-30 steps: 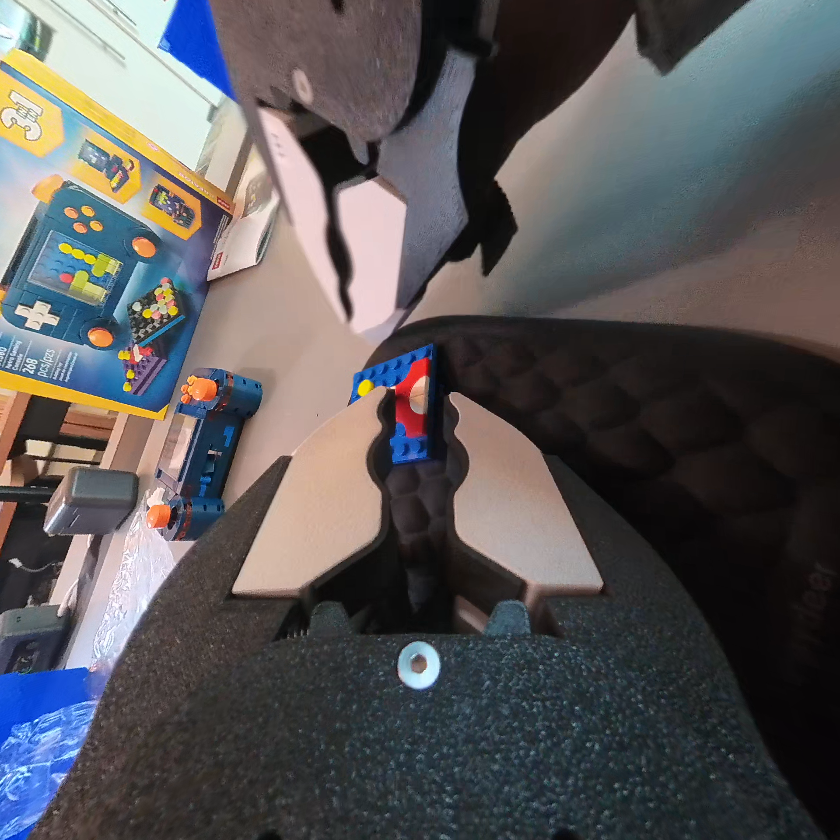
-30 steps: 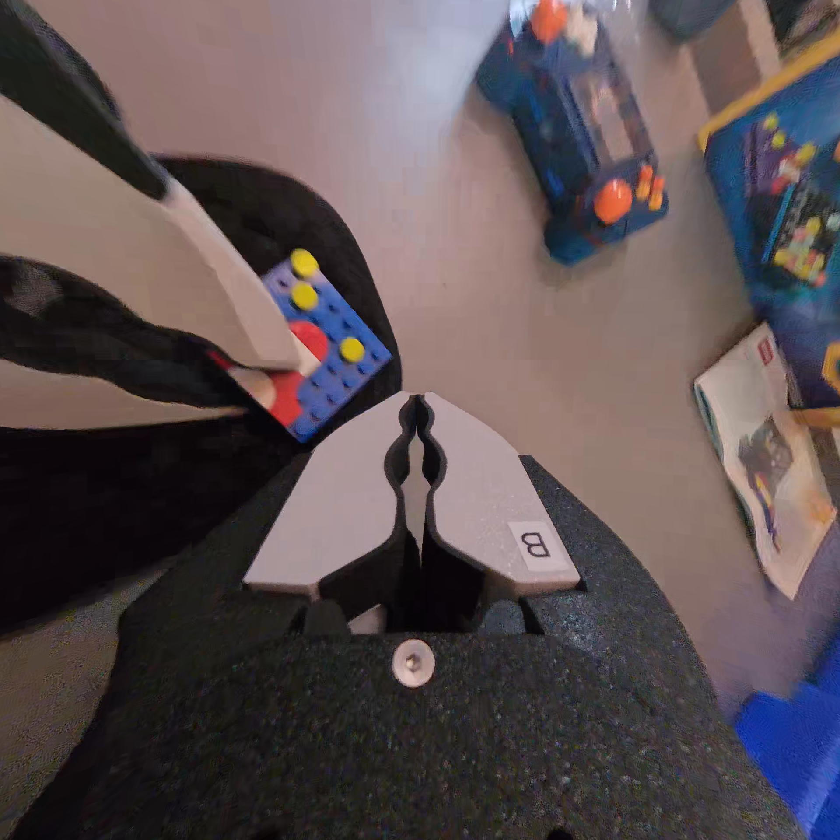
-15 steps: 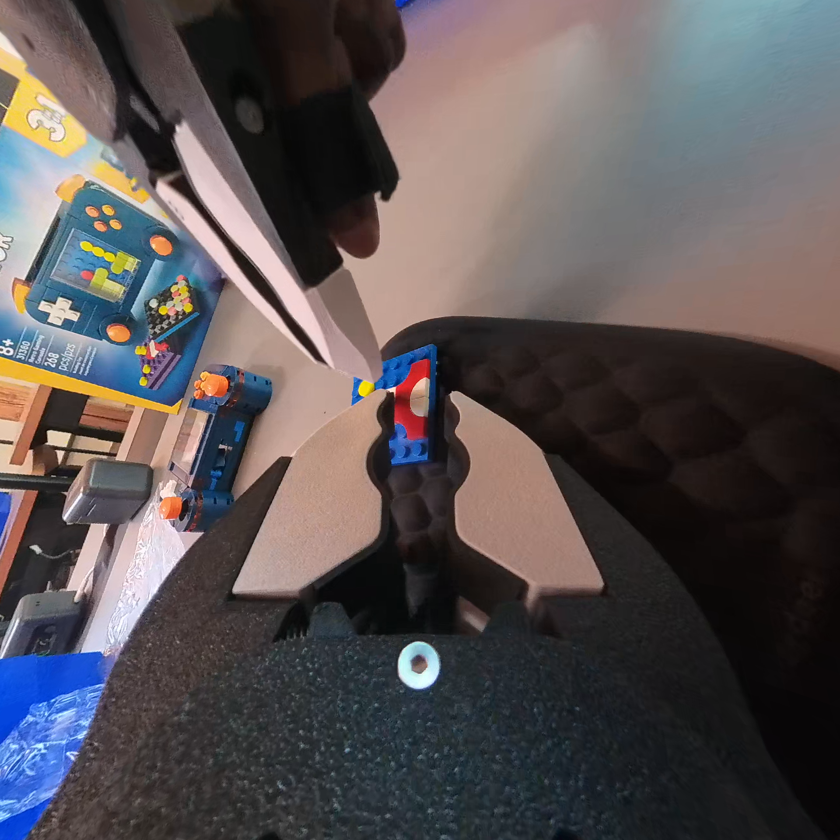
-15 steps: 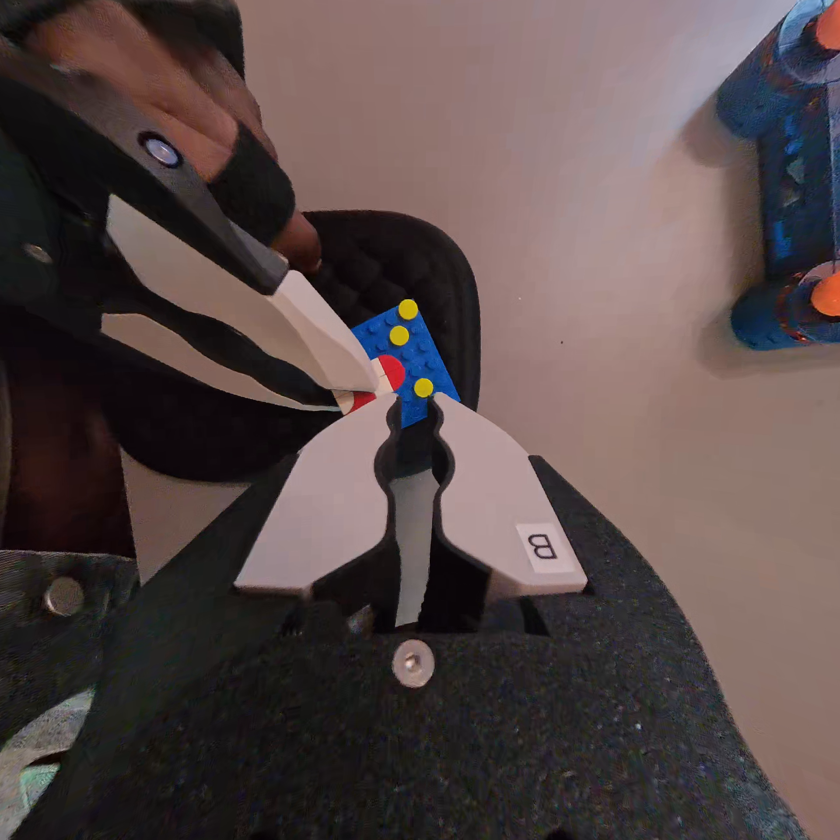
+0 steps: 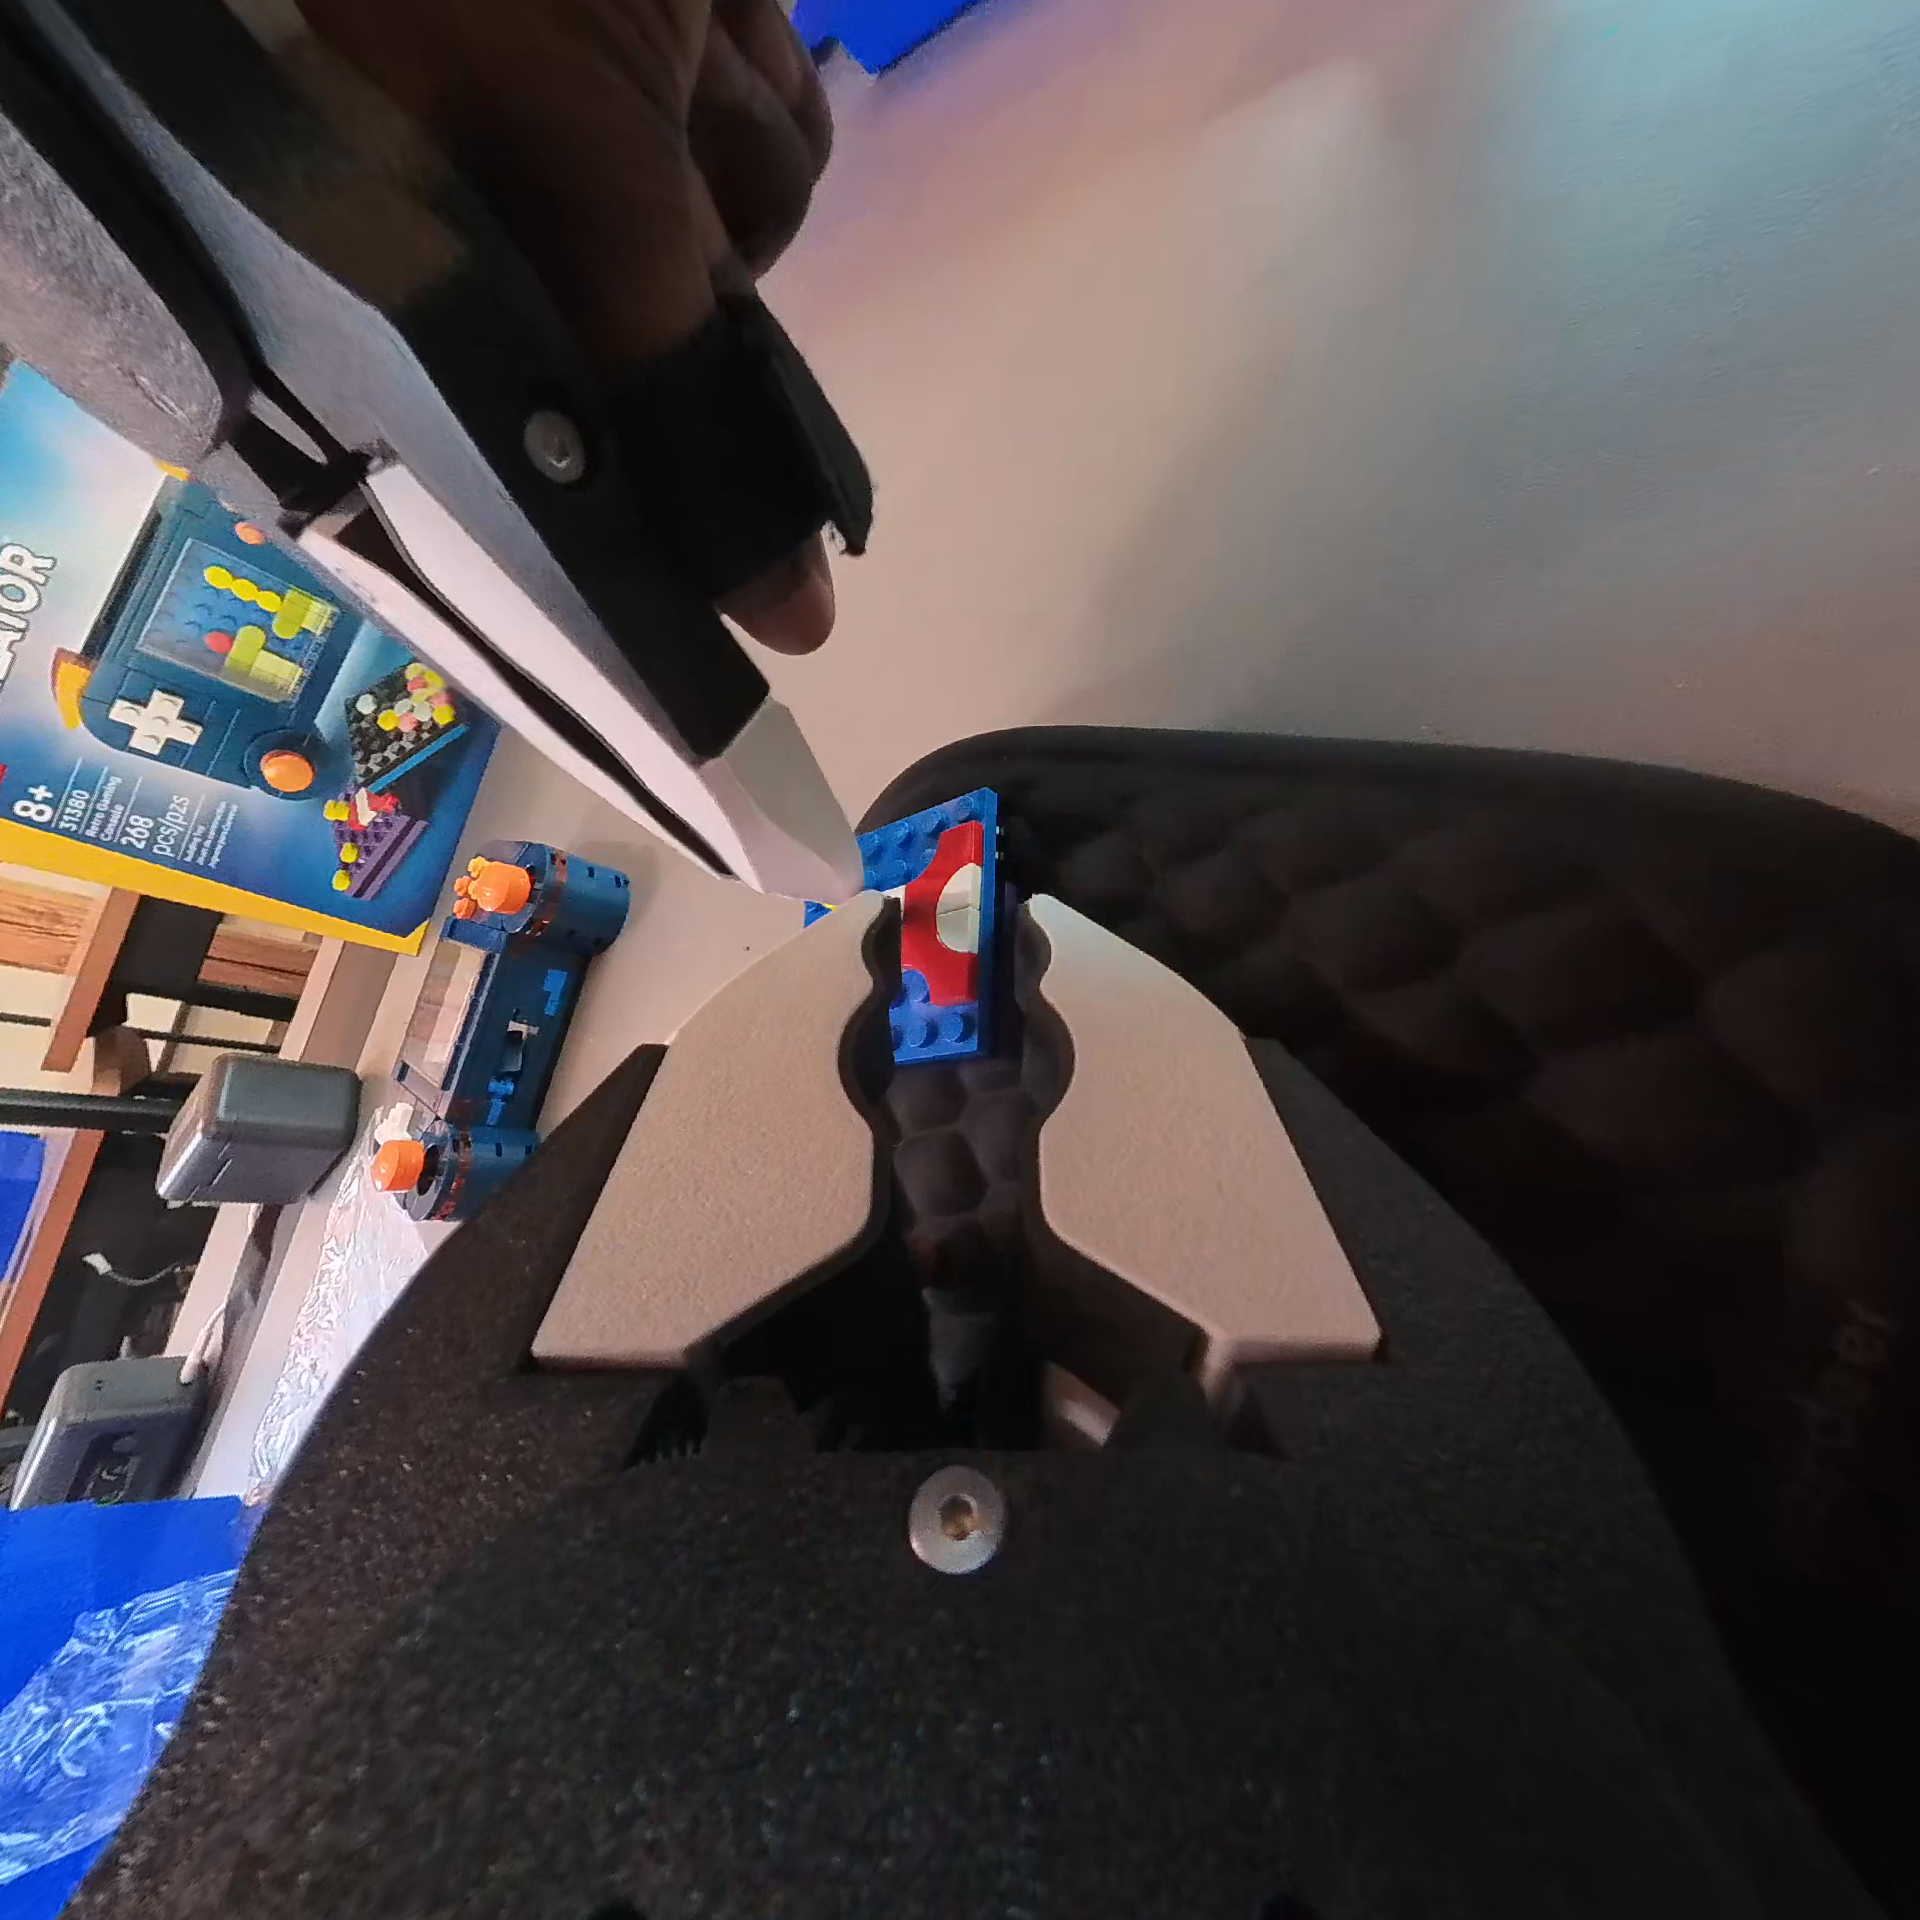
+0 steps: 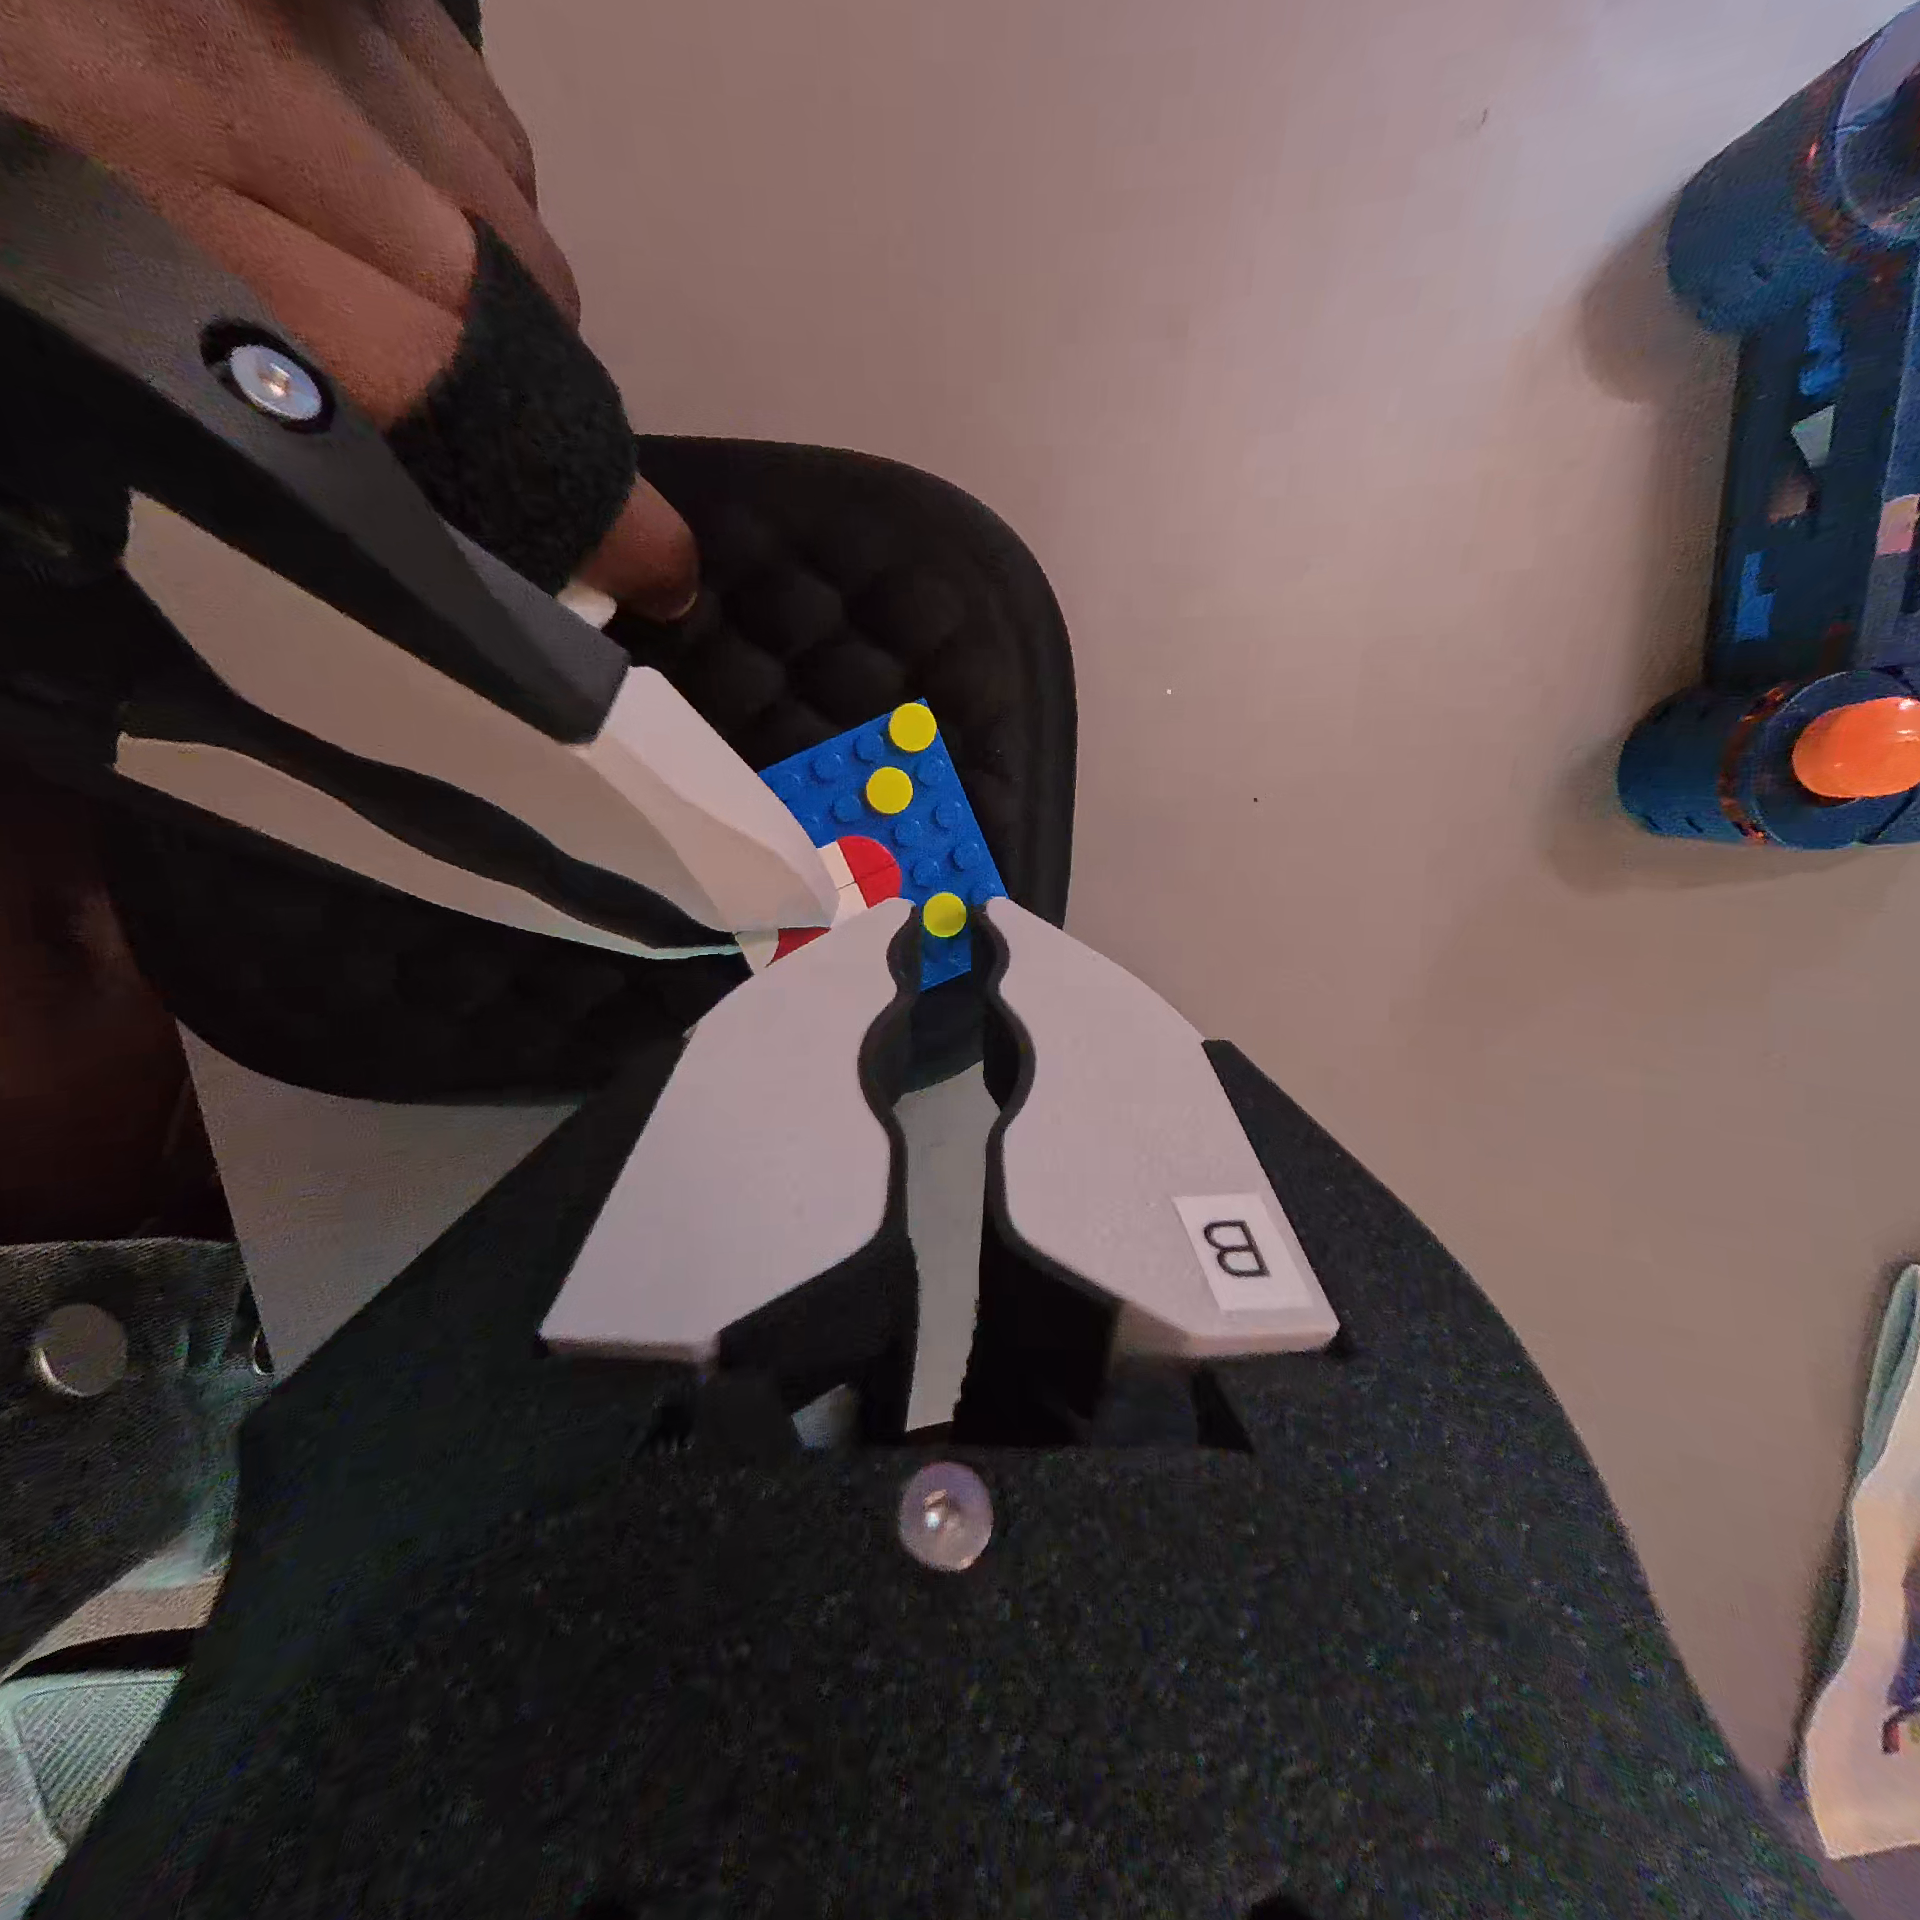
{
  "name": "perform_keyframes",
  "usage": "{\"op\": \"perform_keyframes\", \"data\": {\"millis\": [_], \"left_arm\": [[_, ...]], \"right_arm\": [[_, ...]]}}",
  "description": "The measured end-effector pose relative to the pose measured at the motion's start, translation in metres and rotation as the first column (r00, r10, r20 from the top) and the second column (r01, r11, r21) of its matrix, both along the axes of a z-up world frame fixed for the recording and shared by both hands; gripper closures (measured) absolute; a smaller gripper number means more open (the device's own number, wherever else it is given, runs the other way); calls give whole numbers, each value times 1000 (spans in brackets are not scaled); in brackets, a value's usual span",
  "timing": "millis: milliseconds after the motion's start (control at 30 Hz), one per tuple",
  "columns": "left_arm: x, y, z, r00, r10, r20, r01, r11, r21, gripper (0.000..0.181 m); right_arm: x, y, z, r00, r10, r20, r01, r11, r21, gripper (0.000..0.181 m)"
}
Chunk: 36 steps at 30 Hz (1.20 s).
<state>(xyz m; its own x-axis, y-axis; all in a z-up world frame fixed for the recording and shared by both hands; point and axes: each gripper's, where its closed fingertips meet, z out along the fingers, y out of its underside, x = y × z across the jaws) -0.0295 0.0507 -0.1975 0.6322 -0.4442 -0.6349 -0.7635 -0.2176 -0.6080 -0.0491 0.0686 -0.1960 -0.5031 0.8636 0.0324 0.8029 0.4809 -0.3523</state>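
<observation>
A blue studded plate [image 5: 940, 1023] carries red and white tiles and three yellow round tiles. My left gripper [image 5: 961, 914] is shut on its edges and holds it over a black quilted pad [image 5: 1455, 987]. In the right wrist view the left gripper [image 6: 790, 904] comes in from the upper left, pinching the plate [image 6: 935, 821] at its red and white part. My right gripper [image 6: 945, 914] stands slightly open, its tips on either side of the nearest yellow tile [image 6: 943, 914] at the plate's corner. In the left wrist view the right gripper's tips [image 5: 821, 873] meet the plate's left edge.
A dark blue brick-built game console [image 5: 499, 1008] [image 6: 1808, 520] lies on the beige table. A toy box [image 5: 208, 727] stands behind it. A grey block [image 5: 260, 1132] and clear plastic bags [image 5: 312, 1330] lie left. A booklet [image 6: 1870, 1558] lies right. Gloved hands [image 5: 675, 260] [image 6: 312, 229] hold the grippers.
My right gripper has moved in to the plate's corner and its jaws have parted a little. The left gripper has kept its hold on the plate, nearly still.
</observation>
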Motion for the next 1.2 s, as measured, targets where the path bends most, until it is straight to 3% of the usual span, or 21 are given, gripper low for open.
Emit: {"op": "perform_keyframes", "data": {"millis": [467,667,867,967,1100,1200], "left_arm": [[1,0,-2,1000,-11,11,11,1000,-16,162],[2,0,-4,1000,-22,15,23,998,-52,162],[1,1,-3,1000,-24,13,25,999,-40,163],[1,1,-2,1000,-20,9,20,999,-30,163],[1,1,-2,1000,-25,-5,25,1000,-19,163],[1,1,-1,999,-37,7,37,999,-20,162]], "right_arm": [[3,0,-4,993,4,118,-5,1000,12,175],[1,0,-2,998,54,26,-55,998,24,176],[-1,0,21,996,65,-66,-65,998,15,181],[1,0,8,998,56,-33,-56,998,-15,176],[5,0,1,955,296,-12,-295,954,54,173],[8,-2,4,820,572,-11,-568,817,98,173]]}}
